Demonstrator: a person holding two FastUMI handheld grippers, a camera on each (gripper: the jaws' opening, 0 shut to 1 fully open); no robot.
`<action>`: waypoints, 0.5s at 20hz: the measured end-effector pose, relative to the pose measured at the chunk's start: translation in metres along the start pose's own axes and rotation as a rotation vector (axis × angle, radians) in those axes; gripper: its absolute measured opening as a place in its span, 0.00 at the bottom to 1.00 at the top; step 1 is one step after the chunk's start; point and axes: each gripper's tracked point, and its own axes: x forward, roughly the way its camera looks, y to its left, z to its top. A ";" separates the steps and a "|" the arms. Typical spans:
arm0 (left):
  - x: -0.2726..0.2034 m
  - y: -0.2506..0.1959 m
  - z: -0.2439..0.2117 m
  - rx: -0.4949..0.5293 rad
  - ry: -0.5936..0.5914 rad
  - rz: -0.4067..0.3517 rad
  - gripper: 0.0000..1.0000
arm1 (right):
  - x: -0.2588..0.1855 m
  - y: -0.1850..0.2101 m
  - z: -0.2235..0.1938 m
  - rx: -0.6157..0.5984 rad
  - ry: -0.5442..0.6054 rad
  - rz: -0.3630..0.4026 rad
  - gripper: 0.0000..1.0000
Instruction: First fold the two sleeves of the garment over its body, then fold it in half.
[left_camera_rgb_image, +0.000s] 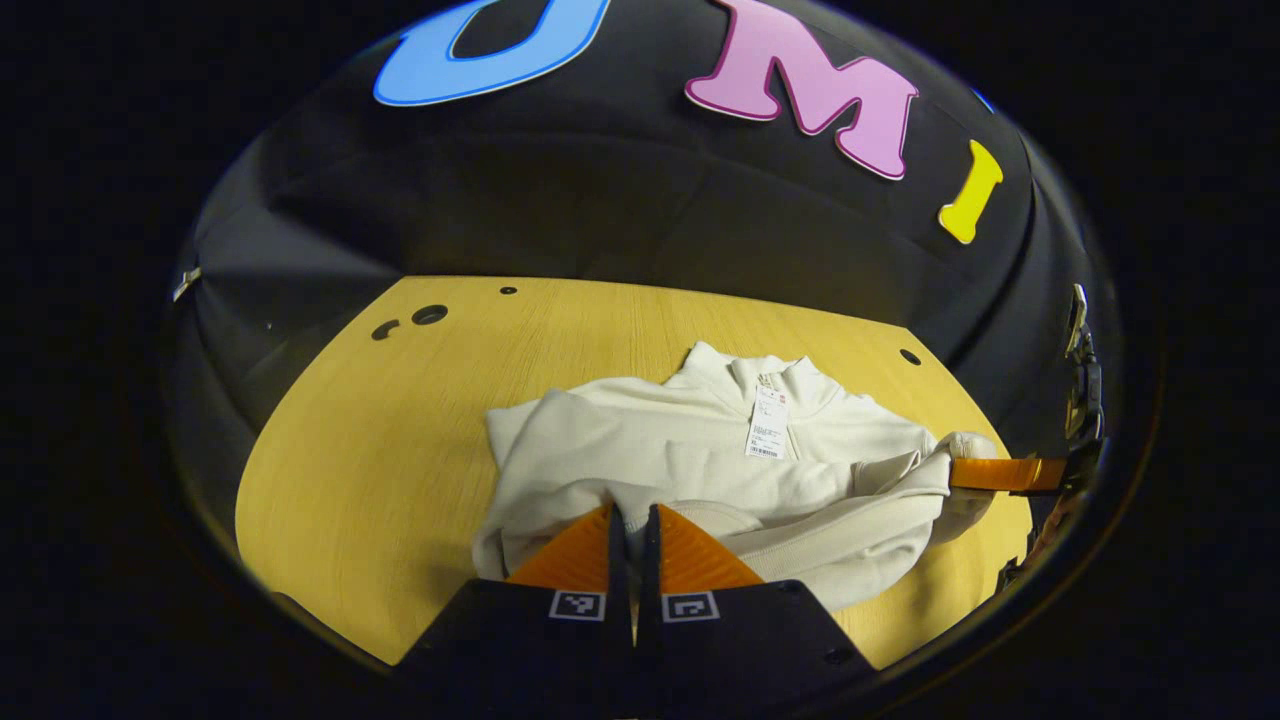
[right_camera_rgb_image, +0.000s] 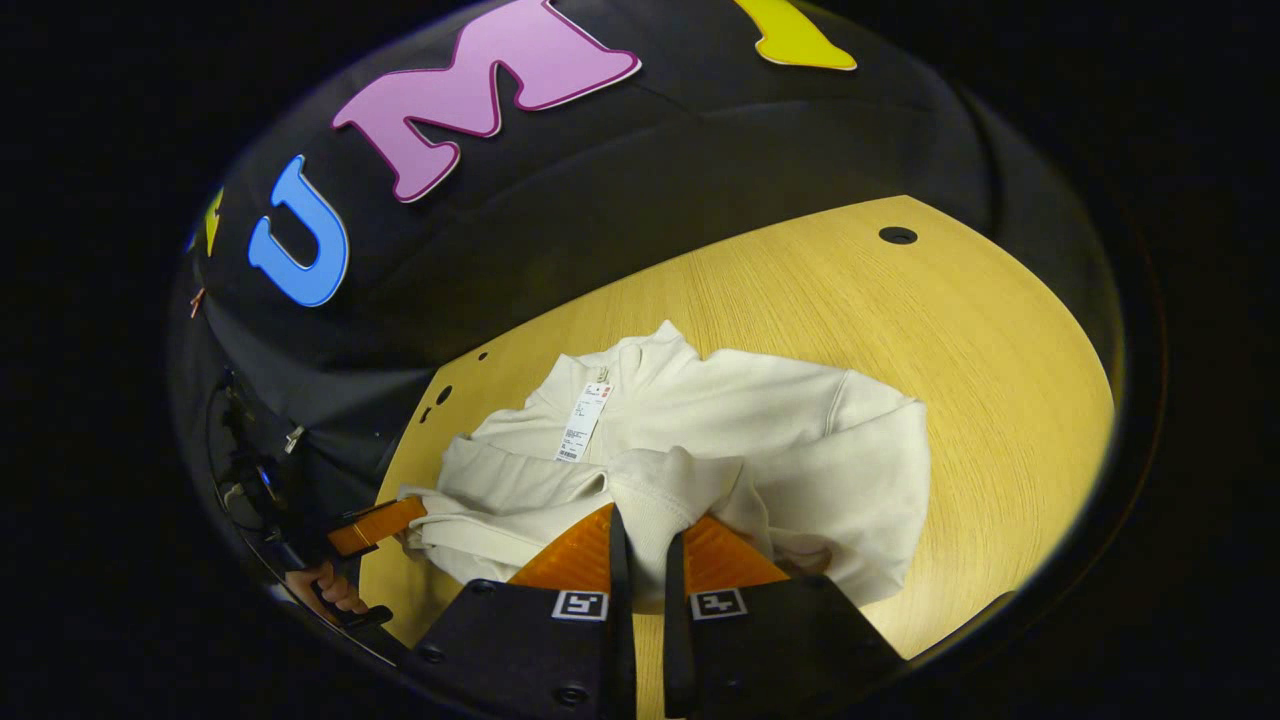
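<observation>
Folding sleeves over a sweater (left_camera_rgb_image: 700, 450) on the surface (left_camera_rgb_image: 400, 420), both tools, left (left_camera_rgb_image: 632, 512) and right (right_camera_rgb_image: 647, 515), pinch cloth nearly closed; halving likely comes next.

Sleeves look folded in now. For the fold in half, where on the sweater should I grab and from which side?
Grip the sweater at its hem corners, the edge nearest both grippers, coming in low from that near side. The collar and hang tag lie at the far end, so lifting the hem away toward them likely halves it. The left gripper and right gripper already pinch cloth there.
</observation>
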 end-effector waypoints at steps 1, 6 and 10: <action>0.001 0.000 -0.002 0.011 0.009 0.002 0.06 | 0.003 -0.003 -0.001 0.004 0.008 -0.002 0.15; 0.019 0.001 0.000 -0.055 0.045 -0.025 0.06 | 0.015 -0.007 -0.002 0.007 0.034 -0.033 0.15; 0.035 -0.001 0.004 -0.045 0.072 -0.031 0.06 | 0.025 -0.013 0.000 0.022 0.049 -0.077 0.15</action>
